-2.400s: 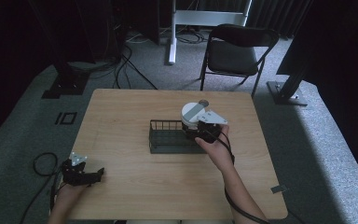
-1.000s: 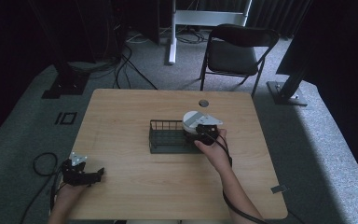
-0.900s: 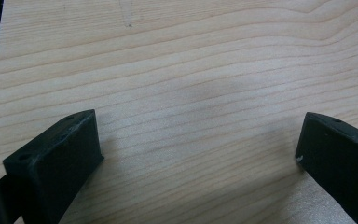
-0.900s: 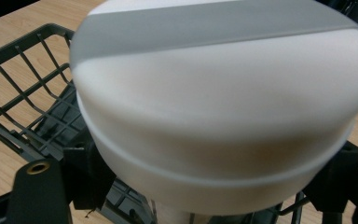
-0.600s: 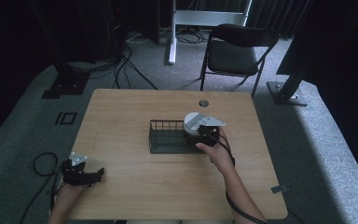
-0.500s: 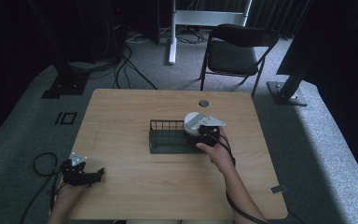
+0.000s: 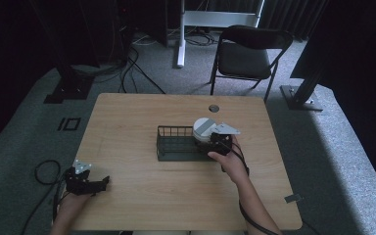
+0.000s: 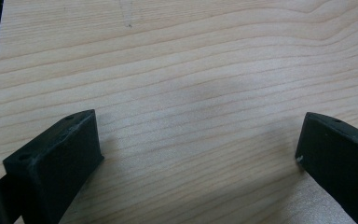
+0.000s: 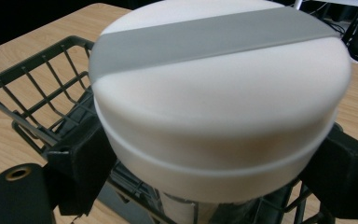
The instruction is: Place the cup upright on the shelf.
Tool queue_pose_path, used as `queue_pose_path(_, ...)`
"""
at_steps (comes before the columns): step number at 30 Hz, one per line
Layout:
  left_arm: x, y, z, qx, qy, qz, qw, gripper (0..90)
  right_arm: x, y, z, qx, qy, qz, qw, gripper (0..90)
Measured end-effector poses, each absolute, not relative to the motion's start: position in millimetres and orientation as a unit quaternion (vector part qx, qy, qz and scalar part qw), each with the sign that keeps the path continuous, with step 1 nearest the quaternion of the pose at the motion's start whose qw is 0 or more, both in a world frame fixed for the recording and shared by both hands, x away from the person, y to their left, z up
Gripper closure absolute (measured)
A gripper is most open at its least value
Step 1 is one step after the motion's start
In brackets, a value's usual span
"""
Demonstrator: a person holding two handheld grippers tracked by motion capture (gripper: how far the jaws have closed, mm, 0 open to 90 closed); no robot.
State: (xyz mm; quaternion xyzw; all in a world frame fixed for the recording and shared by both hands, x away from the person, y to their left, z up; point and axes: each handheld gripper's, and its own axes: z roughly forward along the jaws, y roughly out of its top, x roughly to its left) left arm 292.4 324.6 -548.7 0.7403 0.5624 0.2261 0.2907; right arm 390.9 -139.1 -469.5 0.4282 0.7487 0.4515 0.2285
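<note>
The right tongs were clamped on a round white container with a flat grey band across its lid, jaws pressing its sides just below the lid. The container hung directly between those jaws, over the right end of a dark wire-mesh basket, its lower part down among the wires. The basket sat on the pale wooden table, stretching away to the left of the right tongs. Well apart, at the near left corner, the left tongs gaped wide over bare wood, gripping nothing.
</note>
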Motion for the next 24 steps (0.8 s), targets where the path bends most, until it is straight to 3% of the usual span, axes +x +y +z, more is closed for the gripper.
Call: queue_pose_path(24,292,325,-549,0.740,0.562,0.226,0.291,0.1,375,-151,-467,0.424,0.739,0.470,0.229,11.8)
